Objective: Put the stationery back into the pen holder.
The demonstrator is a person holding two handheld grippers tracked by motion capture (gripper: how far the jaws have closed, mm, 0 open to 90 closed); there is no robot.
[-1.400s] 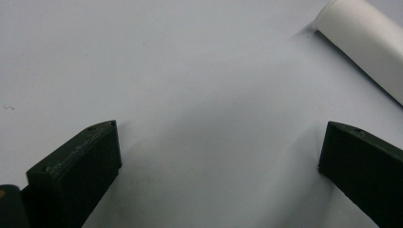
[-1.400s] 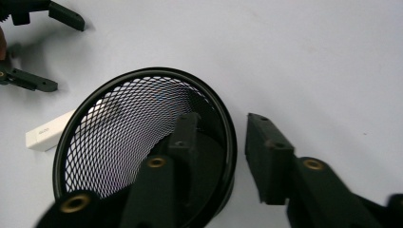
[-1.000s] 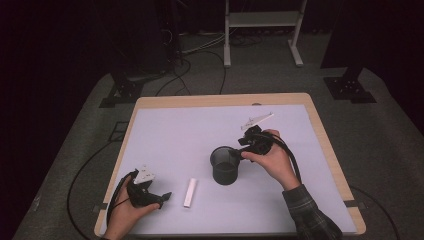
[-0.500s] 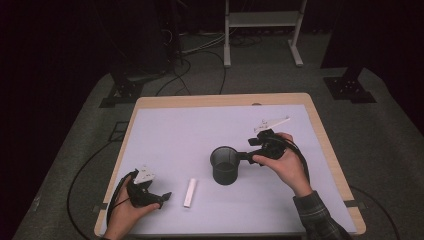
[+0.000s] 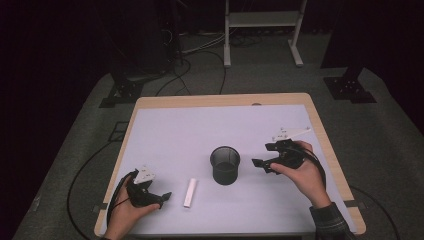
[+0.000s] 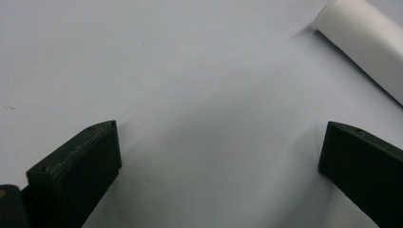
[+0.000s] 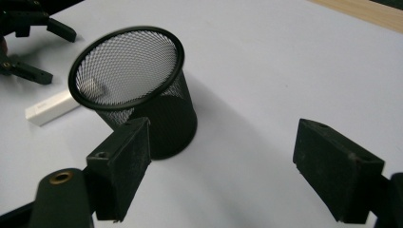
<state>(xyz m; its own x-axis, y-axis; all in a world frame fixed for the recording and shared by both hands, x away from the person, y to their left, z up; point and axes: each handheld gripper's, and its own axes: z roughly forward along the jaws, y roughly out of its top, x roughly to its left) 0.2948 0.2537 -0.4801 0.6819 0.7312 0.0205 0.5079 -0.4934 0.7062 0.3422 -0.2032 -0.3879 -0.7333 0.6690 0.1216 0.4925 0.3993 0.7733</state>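
Note:
A black mesh cup point(image 5: 225, 165) stands upright near the middle of the lavender table point(image 5: 200, 130). A white bar point(image 5: 190, 192) lies flat to its left. My left gripper point(image 5: 162, 196) rests at the front left, jaws pointing at the bar, open and empty. In the left gripper view point(image 6: 221, 137) the bar point(image 6: 366, 42) lies beyond the right jaw. My right gripper point(image 5: 259, 165) is open just right of the cup, apart from it. In the right gripper view point(image 7: 223, 137) the cup point(image 7: 157, 118) stands behind the left jaw. A small pale piece point(image 7: 92, 87) shows through its mesh.
The table's wooden edge point(image 5: 327, 150) runs close to the right hand. Cables trail from both grippers over the front of the table. The left gripper point(image 7: 28, 28) and the bar point(image 7: 50, 107) lie beyond the cup in the right gripper view.
My right gripper has drawn back from above the cup to the right and nearer the person. The left gripper, bar and cup have stayed put.

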